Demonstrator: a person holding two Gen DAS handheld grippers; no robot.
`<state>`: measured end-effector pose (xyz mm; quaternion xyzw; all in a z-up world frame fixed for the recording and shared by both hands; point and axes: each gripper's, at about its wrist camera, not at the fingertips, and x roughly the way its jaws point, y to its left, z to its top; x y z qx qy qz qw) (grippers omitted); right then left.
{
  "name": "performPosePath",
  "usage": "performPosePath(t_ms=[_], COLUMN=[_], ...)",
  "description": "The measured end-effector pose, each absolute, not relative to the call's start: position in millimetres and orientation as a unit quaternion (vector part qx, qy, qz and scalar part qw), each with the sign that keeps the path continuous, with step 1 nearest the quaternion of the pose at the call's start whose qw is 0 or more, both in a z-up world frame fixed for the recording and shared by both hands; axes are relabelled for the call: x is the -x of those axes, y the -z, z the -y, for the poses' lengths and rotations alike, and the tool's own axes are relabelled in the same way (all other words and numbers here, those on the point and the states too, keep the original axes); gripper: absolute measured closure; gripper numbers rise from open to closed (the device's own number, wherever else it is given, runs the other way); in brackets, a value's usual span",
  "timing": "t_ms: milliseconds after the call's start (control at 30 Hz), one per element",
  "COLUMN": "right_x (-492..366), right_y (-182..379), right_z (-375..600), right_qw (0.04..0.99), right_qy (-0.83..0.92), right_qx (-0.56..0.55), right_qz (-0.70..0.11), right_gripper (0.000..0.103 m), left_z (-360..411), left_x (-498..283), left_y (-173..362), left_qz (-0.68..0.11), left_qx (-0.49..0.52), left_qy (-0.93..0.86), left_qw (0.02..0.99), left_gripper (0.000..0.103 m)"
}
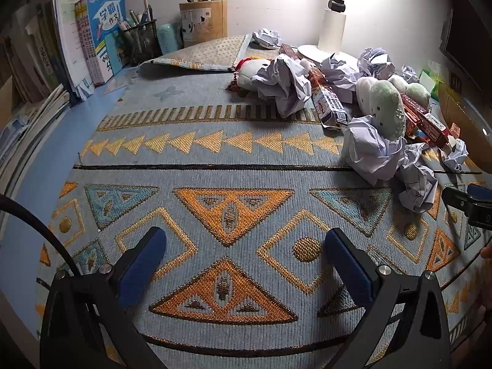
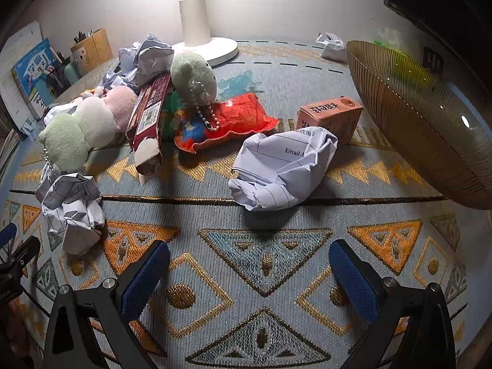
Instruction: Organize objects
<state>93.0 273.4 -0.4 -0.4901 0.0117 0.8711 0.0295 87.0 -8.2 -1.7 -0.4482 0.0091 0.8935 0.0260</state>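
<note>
Crumpled paper (image 2: 284,169), beyond open hand-held gripper (image 2: 249,276)

Desk surface under patterned mat

Blue desk (image 1: 18,215) carries a woven mat (image 2: 264,276); on it lie crumpled papers (image 2: 283,169), plush toys (image 2: 80,132), cartons (image 2: 330,115), lamp base (image 2: 215,50).

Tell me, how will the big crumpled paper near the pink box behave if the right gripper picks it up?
The crumpled paper looks hollow and loosely folded, so it is probably very light and would crush between the pads. Its rounded shape may let it slide or roll on the mat if nudged.
</note>
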Motion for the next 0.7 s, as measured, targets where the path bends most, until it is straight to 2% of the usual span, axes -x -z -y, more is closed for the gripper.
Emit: performPosePath(t_ms=[700], right_x=[-93.0], right_y=[-0.6], right_z=[-266.4], right_qw=[0.044], right_qy=[-0.882], right_qx=[0.469], right_qz=[-0.018], right_gripper=[0.0], left_z=[10.5], left_x=[-85.4], left_y=[2.0], left_qz=[-0.01], left_qx=[0.448], left_qy=[-0.894], left_qw=[0.028], left_gripper=[0.0])
